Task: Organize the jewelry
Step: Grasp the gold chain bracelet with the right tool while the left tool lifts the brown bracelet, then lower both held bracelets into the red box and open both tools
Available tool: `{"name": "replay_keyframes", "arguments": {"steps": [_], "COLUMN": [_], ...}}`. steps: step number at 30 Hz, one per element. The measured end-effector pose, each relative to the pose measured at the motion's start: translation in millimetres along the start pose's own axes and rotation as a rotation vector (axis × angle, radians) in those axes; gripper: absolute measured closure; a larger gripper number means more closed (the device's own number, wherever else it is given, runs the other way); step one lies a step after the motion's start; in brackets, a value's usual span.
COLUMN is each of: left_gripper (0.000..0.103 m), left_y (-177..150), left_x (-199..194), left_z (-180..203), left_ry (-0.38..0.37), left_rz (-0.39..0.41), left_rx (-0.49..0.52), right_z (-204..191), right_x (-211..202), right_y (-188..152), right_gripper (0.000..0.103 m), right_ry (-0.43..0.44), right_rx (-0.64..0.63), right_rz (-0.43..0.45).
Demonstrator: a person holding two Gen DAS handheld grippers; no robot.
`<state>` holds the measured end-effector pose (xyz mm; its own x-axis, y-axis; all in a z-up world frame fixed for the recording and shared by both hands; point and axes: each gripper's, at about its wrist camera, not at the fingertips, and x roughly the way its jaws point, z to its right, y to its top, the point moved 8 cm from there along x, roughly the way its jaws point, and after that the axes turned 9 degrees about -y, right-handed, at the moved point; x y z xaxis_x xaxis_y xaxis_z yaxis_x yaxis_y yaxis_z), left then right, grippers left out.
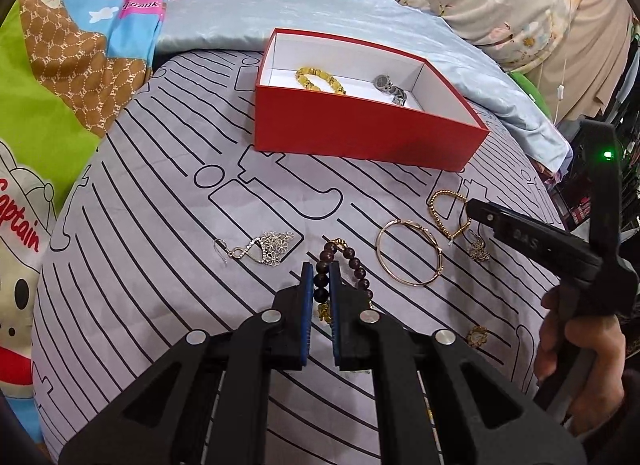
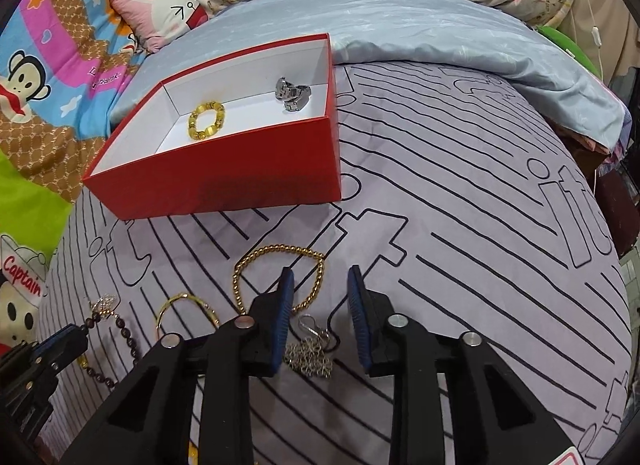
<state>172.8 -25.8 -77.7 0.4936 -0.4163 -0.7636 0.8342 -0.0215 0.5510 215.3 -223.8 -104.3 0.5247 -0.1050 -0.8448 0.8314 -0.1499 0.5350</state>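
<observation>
My left gripper is shut on a dark bead bracelet that lies on the grey lined bedcover. My right gripper is open and low over the cover. One side of a gold bead bracelet runs between its pads, which do not press it. A silver flower earring lies further back between the fingers. Beyond stands the open red box, holding a yellow bead bracelet and a silver watch. In the left wrist view, the right gripper reaches in from the right, by the gold bead bracelet.
A thin gold bangle lies between the two bracelets. A second silver flower earring lies left of my left gripper, and a small gold piece near its right side. A pale blue quilt and cartoon pillows ring the cover.
</observation>
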Motion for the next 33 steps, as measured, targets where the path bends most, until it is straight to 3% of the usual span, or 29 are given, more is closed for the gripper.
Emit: {"name": "replay_keyframes", "arguments": {"steps": [6,8,17,33], "left_gripper": [0.096,0.096,0.096,0.096], "left_y": [1.1,1.2,8.3,40.3], "left_x": [1.8,1.7,-8.4,-46.3], "left_z": [-0.6,-0.4,5.3,34.7], "left_ry": [-0.002,-0.006,-0.024,-0.083], "left_rz": [-0.004,-0.004,0.02,0.097], "left_rx": [0.002,0.0,0.008,0.055], "right_z": [-4.5,-4.5,-3.2,-18.1], "right_x": [6.3,6.5,-15.1,-110.9], "right_y": [-2.3,-2.8,-1.8,38.9], "right_gripper": [0.09,0.1,0.1,0.1], "right_ry": [-0.01,-0.001,0.041,0.121], "right_rx": [-0.026,-0.021,0.009,-0.018], "right_rz": [0.0,-0.004,0.02,0.206]}}
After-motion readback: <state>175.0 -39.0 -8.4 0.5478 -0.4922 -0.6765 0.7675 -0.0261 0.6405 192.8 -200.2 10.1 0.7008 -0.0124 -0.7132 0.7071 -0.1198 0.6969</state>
